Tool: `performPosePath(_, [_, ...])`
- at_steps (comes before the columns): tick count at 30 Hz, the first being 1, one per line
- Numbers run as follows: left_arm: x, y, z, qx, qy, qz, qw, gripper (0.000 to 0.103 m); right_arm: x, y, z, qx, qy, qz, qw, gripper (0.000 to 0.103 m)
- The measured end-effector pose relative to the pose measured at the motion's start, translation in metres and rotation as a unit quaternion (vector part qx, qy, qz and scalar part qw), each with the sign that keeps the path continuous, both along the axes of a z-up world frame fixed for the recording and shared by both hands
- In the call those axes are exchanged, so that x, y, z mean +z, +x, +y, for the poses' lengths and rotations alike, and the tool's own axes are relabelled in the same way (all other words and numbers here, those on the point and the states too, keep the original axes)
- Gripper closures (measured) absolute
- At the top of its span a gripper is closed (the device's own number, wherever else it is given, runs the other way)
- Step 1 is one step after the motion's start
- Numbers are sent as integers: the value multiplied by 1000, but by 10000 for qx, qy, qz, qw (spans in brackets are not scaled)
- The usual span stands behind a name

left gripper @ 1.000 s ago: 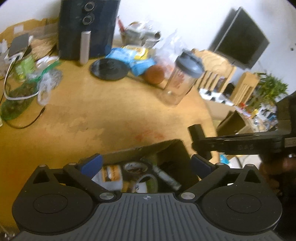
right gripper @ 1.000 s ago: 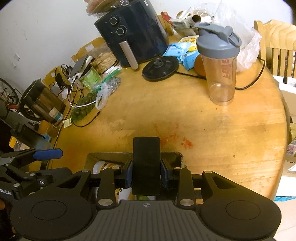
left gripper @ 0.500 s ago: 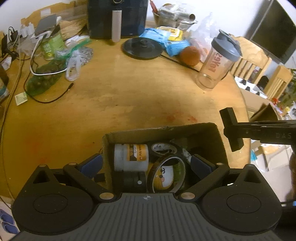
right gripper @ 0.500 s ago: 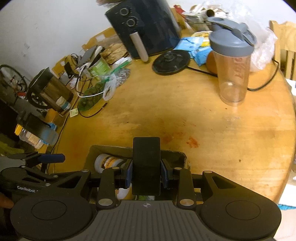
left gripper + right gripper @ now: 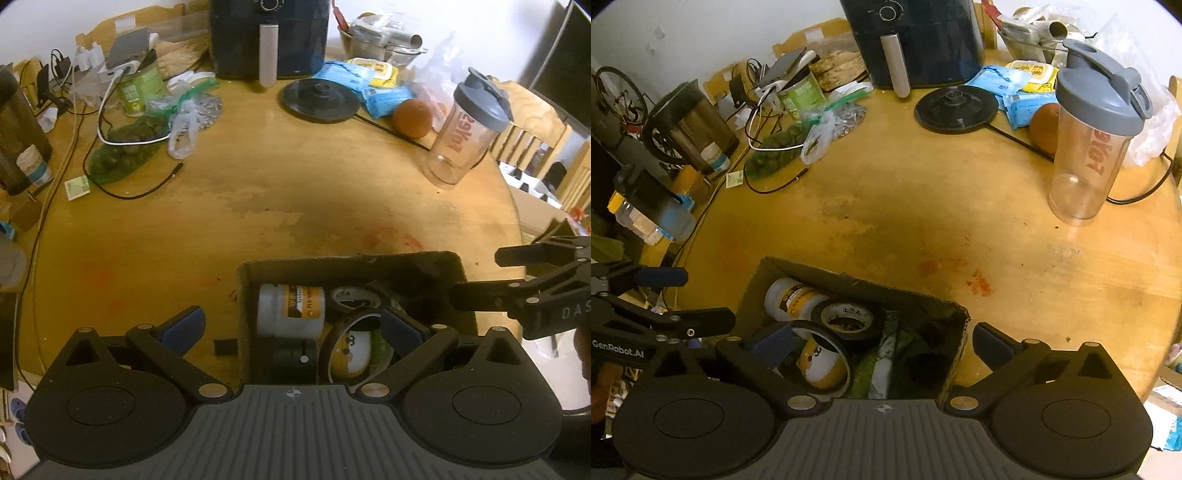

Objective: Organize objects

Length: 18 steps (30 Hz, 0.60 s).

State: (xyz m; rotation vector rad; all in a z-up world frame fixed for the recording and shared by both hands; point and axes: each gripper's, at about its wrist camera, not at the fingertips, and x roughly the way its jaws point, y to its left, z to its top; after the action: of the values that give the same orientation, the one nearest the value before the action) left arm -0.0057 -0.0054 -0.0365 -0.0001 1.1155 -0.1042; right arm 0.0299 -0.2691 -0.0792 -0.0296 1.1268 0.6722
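An open cardboard box [image 5: 351,264] [image 5: 857,282] sits at the near edge of the round wooden table [image 5: 295,184]. Inside lie a white jar with an orange label [image 5: 290,310] [image 5: 792,297], a black tape roll [image 5: 847,317], a yellow-and-white cup inside a thin ring [image 5: 351,350] [image 5: 822,363] and a black object [image 5: 295,360]. My left gripper [image 5: 291,326] is open and empty, straddling the box's left wall. My right gripper [image 5: 882,341] is open and empty over the box, straddling its right wall.
A clear shaker bottle with grey lid [image 5: 461,133] [image 5: 1089,147] stands at the right. An orange [image 5: 412,118], black round base [image 5: 319,99], dark air fryer [image 5: 269,37], blue packets [image 5: 369,88], green can [image 5: 142,88], bagged greens [image 5: 125,155] and cables crowd the far side.
My right gripper opened and no longer holds the black block it was shut on. Both grippers shifted over the box, which now shows more of its inside.
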Motion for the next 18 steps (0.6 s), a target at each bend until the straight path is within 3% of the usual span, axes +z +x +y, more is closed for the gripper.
performPosePath(10, [5, 1, 8, 168, 108, -52, 9998, 0, -1, -1, 1, -154, -96, 62, 9998, 0])
performPosePath(18, [-7, 0, 3, -59, 134, 270, 9995, 0, -16, -1, -10, -501, -442, 321, 9972, 0])
